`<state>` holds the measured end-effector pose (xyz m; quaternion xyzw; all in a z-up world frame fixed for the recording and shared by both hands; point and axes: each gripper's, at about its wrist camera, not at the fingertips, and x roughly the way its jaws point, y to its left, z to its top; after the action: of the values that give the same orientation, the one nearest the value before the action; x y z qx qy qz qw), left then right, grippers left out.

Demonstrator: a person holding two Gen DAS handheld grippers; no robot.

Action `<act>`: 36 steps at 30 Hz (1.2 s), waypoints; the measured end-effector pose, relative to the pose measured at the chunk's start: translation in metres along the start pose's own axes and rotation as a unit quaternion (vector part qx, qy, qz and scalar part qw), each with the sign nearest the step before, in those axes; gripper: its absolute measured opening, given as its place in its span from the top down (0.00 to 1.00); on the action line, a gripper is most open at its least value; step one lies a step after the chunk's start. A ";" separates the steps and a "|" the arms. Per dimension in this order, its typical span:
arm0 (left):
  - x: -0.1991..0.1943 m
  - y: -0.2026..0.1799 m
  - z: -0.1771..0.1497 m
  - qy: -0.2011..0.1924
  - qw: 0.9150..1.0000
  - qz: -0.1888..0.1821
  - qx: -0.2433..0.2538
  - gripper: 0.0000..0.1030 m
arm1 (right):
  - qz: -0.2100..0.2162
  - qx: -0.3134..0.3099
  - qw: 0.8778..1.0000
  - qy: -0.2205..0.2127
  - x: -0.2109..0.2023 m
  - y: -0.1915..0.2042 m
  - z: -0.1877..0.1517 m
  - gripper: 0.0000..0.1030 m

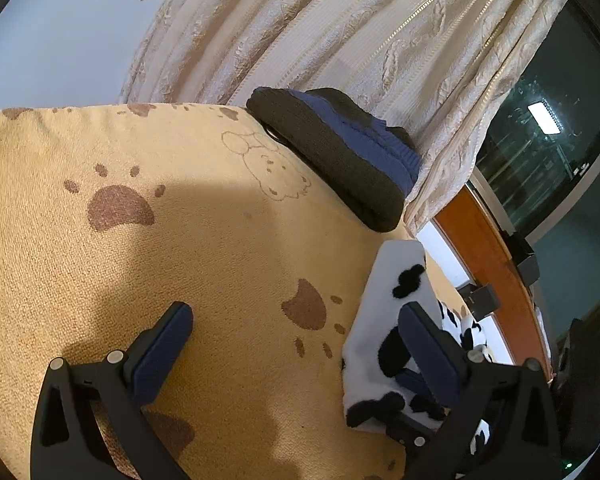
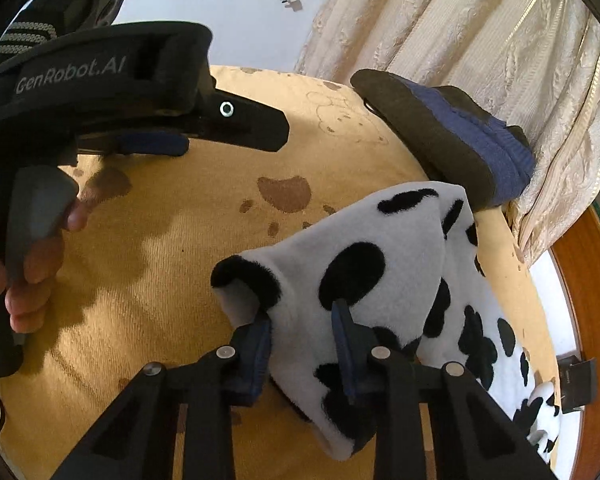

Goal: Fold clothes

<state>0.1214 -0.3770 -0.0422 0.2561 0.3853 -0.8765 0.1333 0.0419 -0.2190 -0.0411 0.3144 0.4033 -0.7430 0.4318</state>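
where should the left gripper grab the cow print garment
Likely the free black-trimmed corner of the cow print garment, coming in from the left over the blanket. The right gripper already pinches the fold beside it, and the left gripper is open.

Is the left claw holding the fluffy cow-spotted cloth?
No, the left claw is wide open with nothing between its fingers, while the right claw pinches the fluffy black-and-white spotted cloth.

We had the left tool (image 1: 296,344) spread wide, its blue pads (image 1: 162,354) well apart with nothing between them. Our right tool (image 2: 305,344) had its fingers drawn close, clamped on fabric. Our left hand (image 2: 28,264) wrapped the left tool's grey grip, fingers curled.
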 end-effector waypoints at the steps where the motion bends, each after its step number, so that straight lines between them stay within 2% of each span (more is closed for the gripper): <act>1: 0.000 0.000 0.000 -0.001 1.000 0.001 0.001 0.00 | -0.005 0.006 1.000 -0.008 -0.007 -0.004 0.000 0.70; 3: 0.000 -0.001 -0.001 -0.001 1.000 0.002 0.003 0.00 | -0.015 0.019 0.999 -0.025 -0.021 -0.012 0.001 0.70; 4: 0.001 -0.001 -0.001 -0.001 1.000 0.002 0.003 0.00 | -0.020 0.026 0.999 -0.033 -0.028 -0.016 0.001 0.75; 5: 0.001 0.000 -0.001 -0.002 1.000 0.002 0.004 0.00 | -0.025 0.032 0.998 -0.041 -0.035 -0.020 0.001 0.85; 6: 0.001 0.000 -0.001 -0.002 1.000 0.002 0.004 0.00 | -0.030 0.039 0.998 -0.049 -0.042 -0.025 0.002 0.88; 11: 0.001 0.000 -0.001 -0.003 1.000 0.002 0.006 0.00 | -0.055 0.071 0.992 -0.090 -0.078 -0.045 0.003 0.92; 13: 0.001 0.000 -0.002 -0.004 1.000 0.002 0.007 0.00 | -0.080 0.097 0.986 -0.112 -0.102 -0.069 0.001 0.92; 18: 0.001 -0.001 -0.002 -0.005 1.000 0.002 0.008 0.00 | -0.155 0.181 0.959 -0.156 -0.168 -0.140 -0.023 0.94; 21: 0.001 -0.001 -0.002 -0.006 1.000 0.003 0.008 0.00 | -0.212 0.231 0.934 -0.173 -0.210 -0.181 -0.055 0.95; 24: 0.001 -0.002 -0.002 -0.007 1.000 0.005 0.007 0.00 | -0.241 0.282 0.913 -0.172 -0.236 -0.212 -0.095 0.95; 25: 0.002 -0.002 -0.002 -0.008 1.000 0.006 0.007 0.00 | -0.228 0.293 0.913 -0.171 -0.236 -0.218 -0.103 0.95; 28: 0.002 -0.002 -0.001 -0.008 1.000 0.007 0.006 0.00 | -0.116 0.315 0.926 -0.172 -0.220 -0.215 -0.127 0.94; 30: 0.001 -0.002 -0.001 -0.008 1.000 0.006 0.006 0.00 | -0.048 0.327 0.929 -0.169 -0.196 -0.206 -0.135 0.89; 31: 0.001 -0.002 -0.001 -0.009 1.000 0.005 0.006 0.00 | 0.001 0.339 0.927 -0.160 -0.178 -0.199 -0.136 0.84; 33: 0.001 -0.001 -0.001 -0.009 1.000 0.004 0.005 0.00 | 0.096 0.361 0.917 -0.141 -0.142 -0.185 -0.137 0.78; 36: 0.001 0.000 -0.001 -0.009 1.000 0.003 0.005 0.00 | 0.185 0.391 0.893 -0.123 -0.093 -0.172 -0.126 0.74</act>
<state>0.1211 -0.3757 -0.0432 0.2495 0.3790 -0.8803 0.1382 -0.0570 -0.0213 0.0308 0.4327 -0.0418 -0.7802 0.4498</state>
